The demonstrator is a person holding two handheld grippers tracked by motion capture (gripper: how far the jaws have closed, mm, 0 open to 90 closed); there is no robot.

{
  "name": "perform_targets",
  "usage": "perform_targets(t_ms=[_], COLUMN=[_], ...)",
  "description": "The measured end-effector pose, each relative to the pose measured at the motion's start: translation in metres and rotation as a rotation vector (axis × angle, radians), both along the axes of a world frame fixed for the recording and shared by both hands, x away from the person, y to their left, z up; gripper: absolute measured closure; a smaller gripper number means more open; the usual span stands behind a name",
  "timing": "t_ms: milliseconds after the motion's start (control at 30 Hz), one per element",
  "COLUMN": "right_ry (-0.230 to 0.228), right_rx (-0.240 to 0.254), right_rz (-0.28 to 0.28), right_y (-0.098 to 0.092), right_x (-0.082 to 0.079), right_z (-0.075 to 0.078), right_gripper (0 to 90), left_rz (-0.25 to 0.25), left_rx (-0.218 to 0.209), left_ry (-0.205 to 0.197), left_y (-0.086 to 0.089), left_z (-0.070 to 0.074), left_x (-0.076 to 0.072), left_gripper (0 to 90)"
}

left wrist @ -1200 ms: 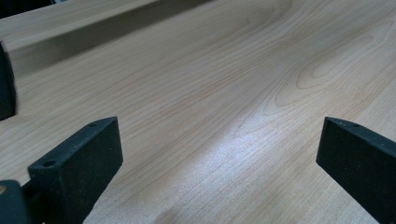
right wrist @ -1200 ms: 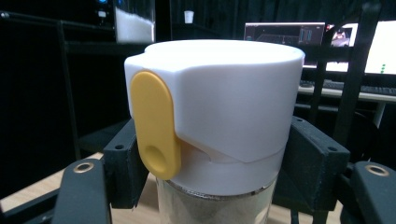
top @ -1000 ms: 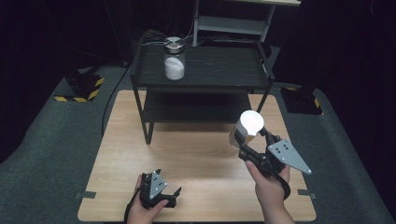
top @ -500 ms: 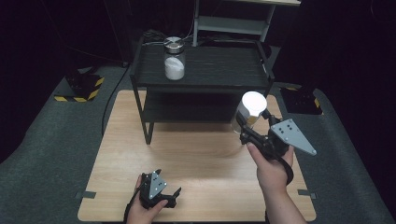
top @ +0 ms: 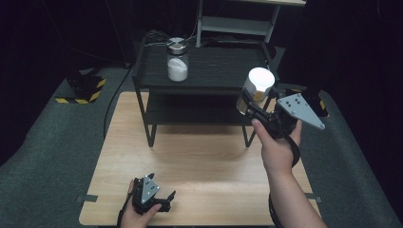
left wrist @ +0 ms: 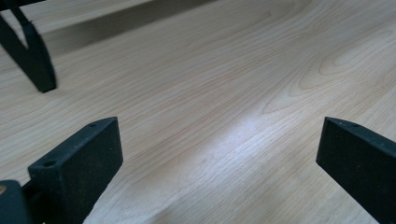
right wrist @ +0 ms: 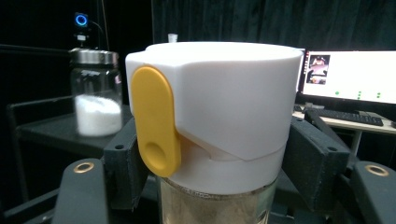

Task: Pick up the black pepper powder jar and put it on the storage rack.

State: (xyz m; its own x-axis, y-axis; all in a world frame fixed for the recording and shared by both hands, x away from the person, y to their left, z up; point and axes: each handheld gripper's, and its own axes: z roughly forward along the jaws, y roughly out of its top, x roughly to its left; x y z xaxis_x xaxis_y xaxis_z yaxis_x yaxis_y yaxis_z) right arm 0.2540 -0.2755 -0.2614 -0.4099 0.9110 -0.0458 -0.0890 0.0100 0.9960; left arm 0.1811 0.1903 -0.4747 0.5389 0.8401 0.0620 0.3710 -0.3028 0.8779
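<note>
My right gripper (top: pixel 251 105) is shut on a jar with a white lid and a yellow flip tab (top: pixel 257 87); I hold it upright in the air at the right front corner of the black shelf unit (top: pixel 209 61). In the right gripper view the jar (right wrist: pixel 219 116) sits between the black pads (right wrist: pixel 315 158), with brownish contents under the lid. A glass jar of white powder (top: pixel 177 59) with a metal lid stands on the shelf's top. My left gripper (top: pixel 164 199) rests open near the table's front edge, and its jaws frame bare wood (left wrist: pixel 219 121).
The wooden table (top: pixel 199 161) lies under the two-tier shelf, whose leg (left wrist: pixel 32 56) appears in the left gripper view. Grey carpet surrounds the table. A metal rack (top: pixel 237 21) stands behind. A lit monitor (right wrist: pixel 350 74) and keyboard sit far off in the right gripper view.
My right hand has lifted the white-lidded jar upward and away toward the shelf's top level. The left gripper has stayed in place.
</note>
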Motion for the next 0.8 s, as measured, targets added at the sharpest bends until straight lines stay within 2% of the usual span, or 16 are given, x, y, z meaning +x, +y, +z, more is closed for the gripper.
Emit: perform_targets(t_ms=[267,567,800], right_ry=[0.007,0.016,0.024], right_rx=[-0.007,-0.033,-0.057], right_rz=[-0.017,-0.040,-0.057], right_y=[0.006,0.022,0.035], right_x=[0.018,0.040,0.055], right_z=[0.017,0.041,0.051], right_gripper=[31.0,31.0,31.0], left_rz=[0.014,-0.016,-0.025], left_rx=[-0.010,0.002,0.007], left_ry=[0.007,0.005,0.003], left_y=[0.009,0.011,0.011], left_z=[0.000,0.000,0.001], left_x=[-0.002,-0.002,-0.003], left_gripper=[0.7,0.7,0.7])
